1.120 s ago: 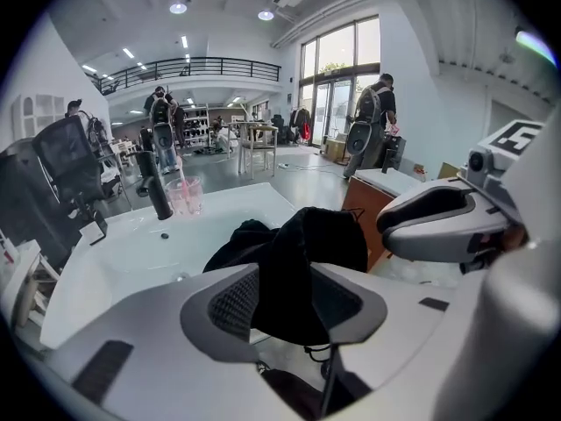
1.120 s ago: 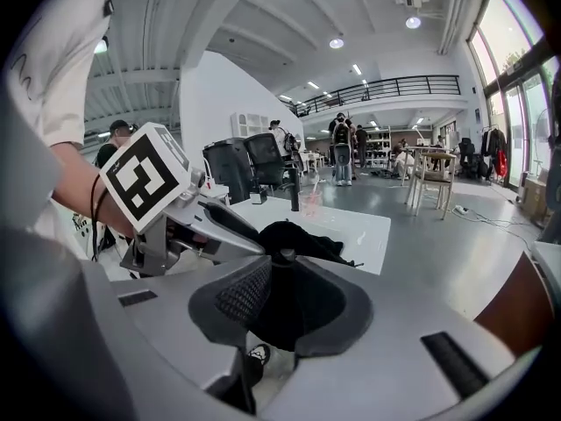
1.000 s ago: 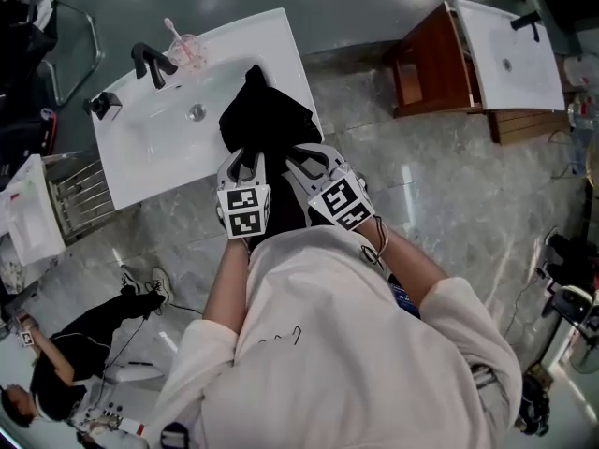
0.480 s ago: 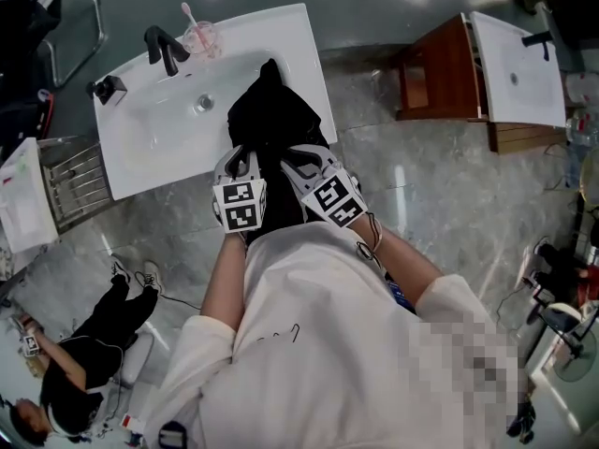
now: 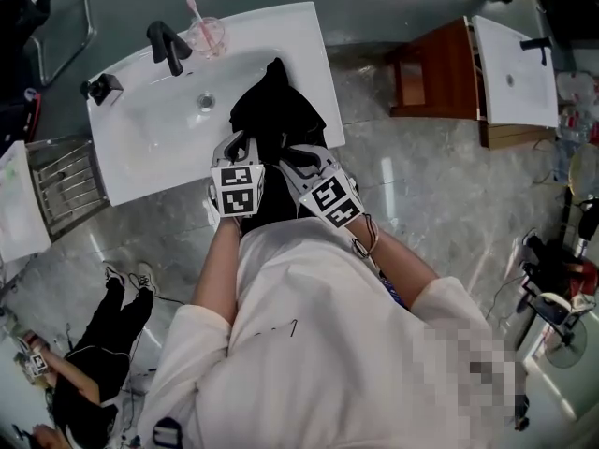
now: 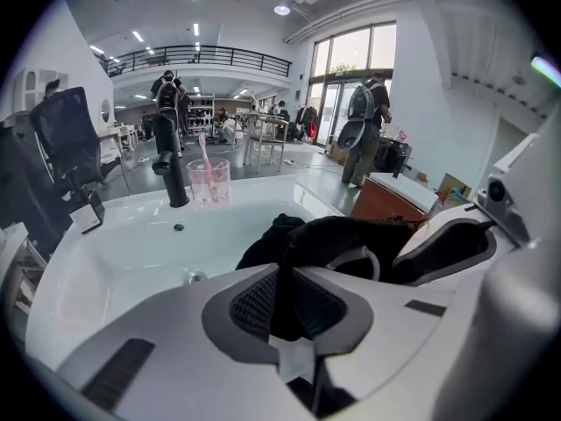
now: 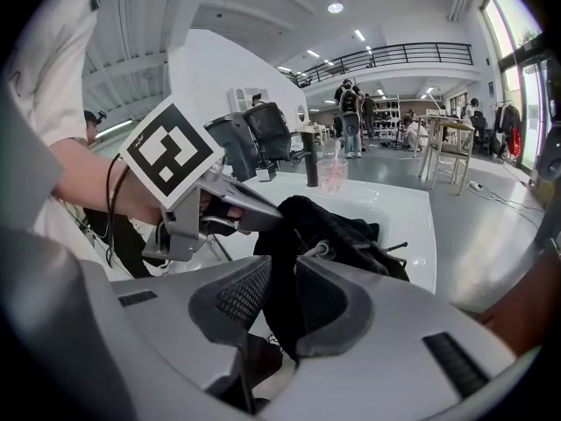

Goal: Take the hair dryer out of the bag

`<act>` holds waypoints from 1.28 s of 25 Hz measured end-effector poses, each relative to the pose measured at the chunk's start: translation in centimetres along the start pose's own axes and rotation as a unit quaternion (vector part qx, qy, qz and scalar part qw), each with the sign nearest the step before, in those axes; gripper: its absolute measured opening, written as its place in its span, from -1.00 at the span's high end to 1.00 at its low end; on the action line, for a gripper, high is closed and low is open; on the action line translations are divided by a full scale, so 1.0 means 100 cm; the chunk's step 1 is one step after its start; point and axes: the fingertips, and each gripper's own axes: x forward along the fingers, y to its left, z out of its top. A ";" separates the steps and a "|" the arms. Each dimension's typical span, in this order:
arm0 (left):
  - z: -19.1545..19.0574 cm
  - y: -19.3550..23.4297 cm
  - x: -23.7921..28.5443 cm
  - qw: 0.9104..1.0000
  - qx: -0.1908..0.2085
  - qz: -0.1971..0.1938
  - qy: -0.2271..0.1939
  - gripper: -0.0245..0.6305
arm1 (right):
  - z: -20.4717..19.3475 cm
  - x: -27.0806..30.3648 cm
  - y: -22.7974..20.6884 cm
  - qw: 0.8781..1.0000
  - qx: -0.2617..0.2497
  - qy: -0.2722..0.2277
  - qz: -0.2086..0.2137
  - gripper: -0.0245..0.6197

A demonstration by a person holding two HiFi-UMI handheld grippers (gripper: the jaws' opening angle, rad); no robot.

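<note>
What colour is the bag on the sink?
The bag is plain black; it shows best in the head view.

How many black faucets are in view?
2: one faucet on the sink under the bag, another on the far sink atop the wooden cabinet, upper right. More may be hidden.

both forearms reach forward side by side, angled down. the left gripper [image 5: 243, 146] has just been closing its jaws onto a fold of the black bag [image 5: 277, 110]; the right gripper [image 5: 301, 153], close beside it, pinches the same cloth.
</note>
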 end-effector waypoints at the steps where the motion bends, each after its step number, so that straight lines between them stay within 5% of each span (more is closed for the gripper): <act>1: 0.000 0.003 0.004 1.000 0.001 -0.005 0.002 0.77 | -0.001 0.002 -0.001 1.000 0.004 0.003 -0.005 0.70; 18: 0.037 0.017 0.064 0.992 0.072 -0.098 0.029 0.77 | 0.029 0.012 -0.039 0.992 0.061 0.037 -0.101 0.58; 32: 0.035 0.015 0.058 0.982 0.059 -0.179 0.021 0.77 | -0.003 0.065 -0.061 0.981 0.048 0.161 -0.096 0.34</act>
